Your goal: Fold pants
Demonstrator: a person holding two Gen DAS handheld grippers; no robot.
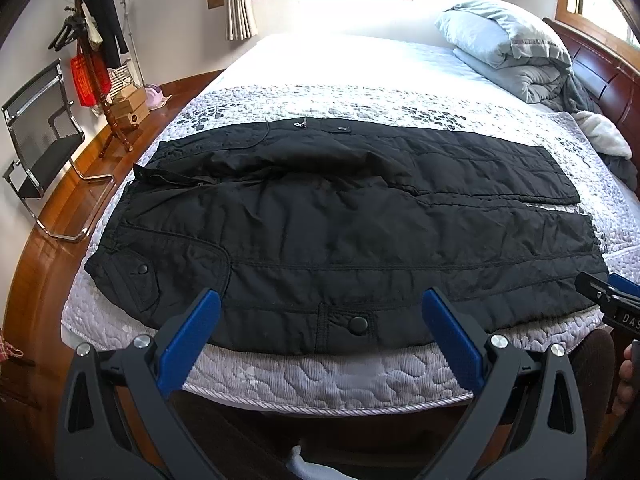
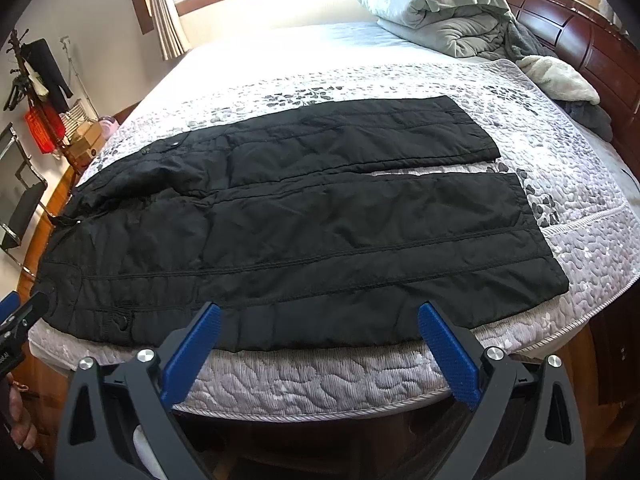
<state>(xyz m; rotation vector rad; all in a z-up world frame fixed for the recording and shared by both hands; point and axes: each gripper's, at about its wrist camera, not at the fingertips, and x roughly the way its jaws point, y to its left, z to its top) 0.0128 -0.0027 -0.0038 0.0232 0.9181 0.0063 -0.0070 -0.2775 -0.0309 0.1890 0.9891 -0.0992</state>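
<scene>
The black padded pants (image 1: pixel 340 224) lie flat across the quilted bed (image 1: pixel 320 376), waist to the left, legs apart toward the right. The first fold is probably leg over leg: pinch the near edge at waist and cuff together, lift evenly, lay it on the far leg. Left tongs (image 1: pixel 320 308) and right tongs (image 2: pixel 318 322) hang released, empty, at the near edge
</scene>
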